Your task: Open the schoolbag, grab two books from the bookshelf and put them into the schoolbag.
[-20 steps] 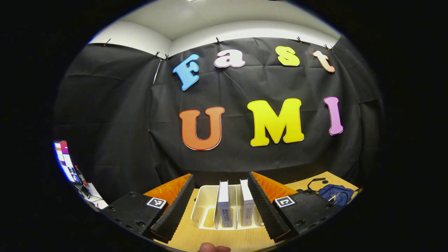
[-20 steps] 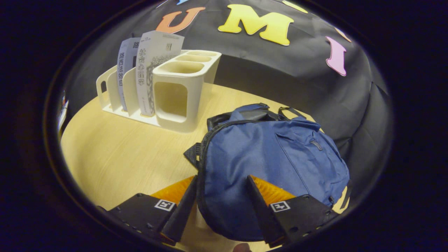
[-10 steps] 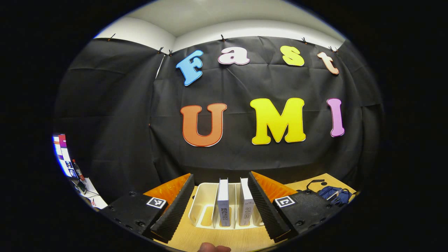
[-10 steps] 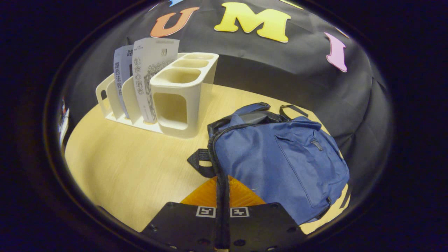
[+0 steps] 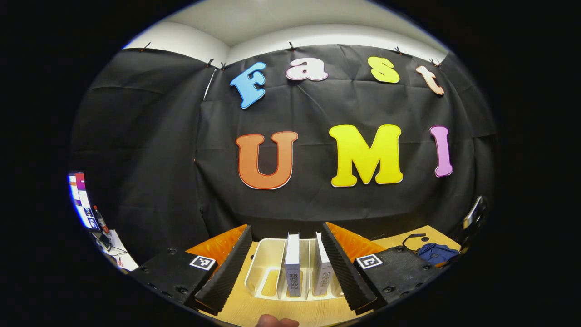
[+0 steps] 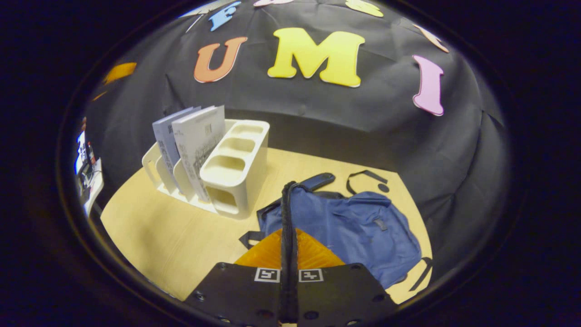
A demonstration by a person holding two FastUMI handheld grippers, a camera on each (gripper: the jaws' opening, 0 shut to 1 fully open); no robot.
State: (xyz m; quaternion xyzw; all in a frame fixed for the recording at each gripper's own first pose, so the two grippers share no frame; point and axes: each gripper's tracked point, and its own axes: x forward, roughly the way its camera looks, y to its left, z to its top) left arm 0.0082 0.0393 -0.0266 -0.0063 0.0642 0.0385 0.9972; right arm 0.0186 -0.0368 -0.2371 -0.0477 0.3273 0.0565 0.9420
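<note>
Right gripper view: the wooden table (image 6: 150, 231) carries the blue schoolbag (image 6: 358, 236), lying slumped just right of the white bookshelf (image 6: 236, 177). Two books (image 6: 195, 141) stand upright in the bookshelf's slots, left of its cup-like compartments. My right gripper (image 6: 287, 236) is pinched together on the schoolbag's black zipper edge — the strip runs up between my fingers. My left gripper (image 5: 288, 272) is spread wide, facing the bookshelf, its fingers either side of the books without touching them.

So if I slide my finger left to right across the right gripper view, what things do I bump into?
Lilac-grey book → white book → cream bookshelf → blue schoolbag.
</note>
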